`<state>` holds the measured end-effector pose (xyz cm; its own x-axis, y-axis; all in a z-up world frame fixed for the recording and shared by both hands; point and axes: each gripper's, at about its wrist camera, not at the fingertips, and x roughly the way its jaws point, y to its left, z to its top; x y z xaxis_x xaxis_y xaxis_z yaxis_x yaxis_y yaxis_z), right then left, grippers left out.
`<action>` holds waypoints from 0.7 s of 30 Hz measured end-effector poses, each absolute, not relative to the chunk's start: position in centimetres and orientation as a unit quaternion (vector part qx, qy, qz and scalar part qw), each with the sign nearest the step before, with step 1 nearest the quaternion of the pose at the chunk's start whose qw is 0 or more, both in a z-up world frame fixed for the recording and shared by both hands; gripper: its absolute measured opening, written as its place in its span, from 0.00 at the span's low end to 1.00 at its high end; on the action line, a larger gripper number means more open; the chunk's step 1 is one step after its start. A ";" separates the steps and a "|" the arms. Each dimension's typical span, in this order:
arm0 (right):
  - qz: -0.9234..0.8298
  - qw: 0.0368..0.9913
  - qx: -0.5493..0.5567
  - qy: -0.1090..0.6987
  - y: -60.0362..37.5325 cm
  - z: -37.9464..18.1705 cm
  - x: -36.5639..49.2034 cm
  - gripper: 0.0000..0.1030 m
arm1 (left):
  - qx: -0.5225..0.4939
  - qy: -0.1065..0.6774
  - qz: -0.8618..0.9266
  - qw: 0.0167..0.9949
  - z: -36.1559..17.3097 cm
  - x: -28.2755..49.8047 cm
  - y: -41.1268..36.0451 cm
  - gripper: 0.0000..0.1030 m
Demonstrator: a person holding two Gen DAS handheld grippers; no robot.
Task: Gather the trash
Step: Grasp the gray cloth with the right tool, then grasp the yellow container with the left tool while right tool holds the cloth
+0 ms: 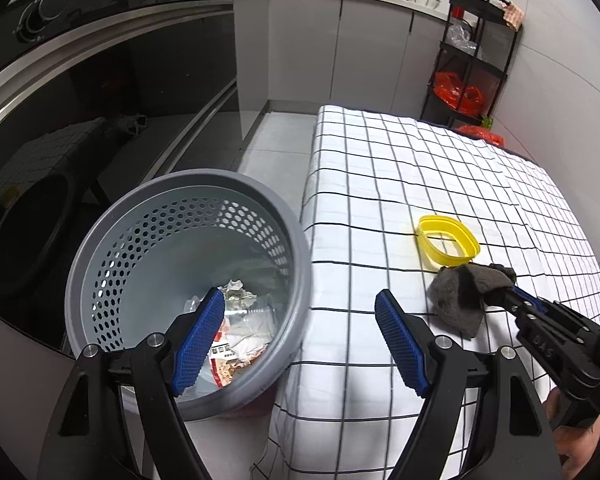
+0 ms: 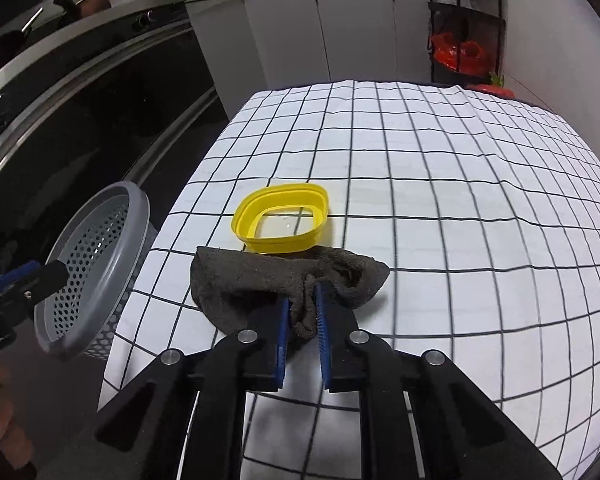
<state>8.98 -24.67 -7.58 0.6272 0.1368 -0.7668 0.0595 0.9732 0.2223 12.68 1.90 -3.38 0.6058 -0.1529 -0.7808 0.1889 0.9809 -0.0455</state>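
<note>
- the right gripper (image 2: 302,304) has its blue ribbed pads (image 2: 281,336) pinched tight on a bunched fold of a grey cloth (image 2: 260,280), a coarse, fuzzy rag that lies crumpled on the table (image 2: 420,220)
- the cloth sits at the near left part of the table, its far edge just against a yellow plastic ring (image 2: 280,220), a rounded-square frame with a thin lip and an open middle
- the table is covered with a white sheet ruled with thin black grid lines, slightly wrinkled on the far right
- the left gripper (image 1: 300,336) hangs with its jaws wide apart and nothing between them, one blue textured pad (image 1: 198,342) over the bin (image 1: 112,240), the other over the table's left edge
- the bin is round, grey plastic, with a smooth thick rim and walls pierced by rows of small holes; it stands off the table's left side
- inside it lie crumpled silver foil (image 1: 238,294) and creased printed wrappers (image 1: 240,344) in white and red
</note>
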 end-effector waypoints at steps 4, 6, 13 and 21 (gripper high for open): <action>0.009 0.898 0.119 0.423 -26.1 -7.1 7.7 0.12 | 0.026 0.433 -0.108 0.895 -3.3 12.5 0.6 0.74; -0.001 0.900 0.122 0.419 -26.9 -6.9 7.0 0.12 | 0.029 0.433 -0.116 0.893 -3.4 12.4 -0.1 0.74; -0.031 0.902 0.139 0.407 -29.9 -6.4 5.1 0.12 | 0.037 0.436 -0.146 0.887 -3.8 12.6 -3.3 0.74; -0.054 0.906 0.168 0.386 -32.9 -5.8 3.2 0.12 | 0.043 0.439 -0.172 0.881 -4.5 12.7 -5.9 0.75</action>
<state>3.19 -32.92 -5.79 0.6969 0.0315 -0.7165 0.2274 0.9378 0.2625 12.68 -5.95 -4.54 0.5551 -0.2645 -0.7886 0.3404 0.9373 -0.0748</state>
